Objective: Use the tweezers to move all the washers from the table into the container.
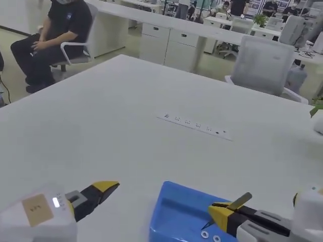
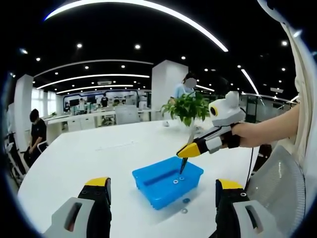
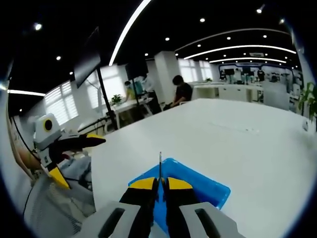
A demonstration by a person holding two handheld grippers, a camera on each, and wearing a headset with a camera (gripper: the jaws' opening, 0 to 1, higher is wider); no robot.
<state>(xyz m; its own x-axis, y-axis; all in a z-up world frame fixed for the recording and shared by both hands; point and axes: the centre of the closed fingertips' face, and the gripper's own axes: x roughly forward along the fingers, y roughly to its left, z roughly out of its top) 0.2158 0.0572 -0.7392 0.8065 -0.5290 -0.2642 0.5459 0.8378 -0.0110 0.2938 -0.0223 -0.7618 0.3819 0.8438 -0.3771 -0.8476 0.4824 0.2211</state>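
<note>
Right, the right gripper (image 2: 190,149) has its jaws pinched narrow on the tweezers (image 2: 183,165). Their long axis is steep, with the tips pointing down inside the blue container (image 2: 157,192), just above the washers (image 2: 175,182) lying on its floor. Whether the tips carry one, I cannot tell. In the left gripper view, two loose washers (image 2: 185,201) sit on the desk (image 2: 94,153) just beside the container's near wall. That is the side facing the left gripper (image 1: 104,190), whose jaws stand wide and hold nothing. Here's what matters: the loose pair lies outside that wall, toward the left gripper from the tweezer tips. I'd judge the next move means lifting the tips over the wall and down onto the nearer washer.
</note>
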